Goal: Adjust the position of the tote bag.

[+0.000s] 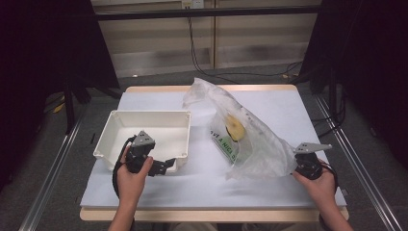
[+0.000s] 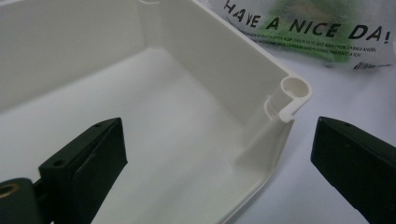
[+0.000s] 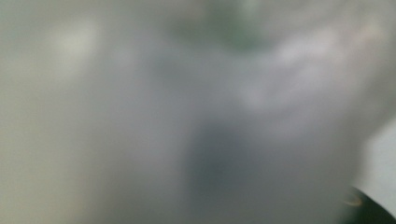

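A clear plastic bag [image 1: 260, 144] printed "HAVE A NICE DAY" lies puffed up across the middle of the table, with a yellow round item [image 1: 235, 127] inside it. My right gripper [image 1: 297, 167] sits at the bag's near right corner; its jaws are buried in the plastic, and the bag's film [image 3: 187, 93] presses blurred against its camera. A white plastic bin [image 1: 144, 113] stands at the left. My left gripper [image 1: 164, 166] is at the bin's near right corner. In the left gripper view that gripper [image 2: 217, 135] is open, its jaws straddling the bin's corner post [image 2: 295, 91] without touching it.
The table has a white cover [image 1: 202, 185] and a wooden edge. The bag's printed side [image 2: 303, 32] lies just beyond the bin's corner. Dark curtains and cables stand behind the table, and metal rails run along both sides.
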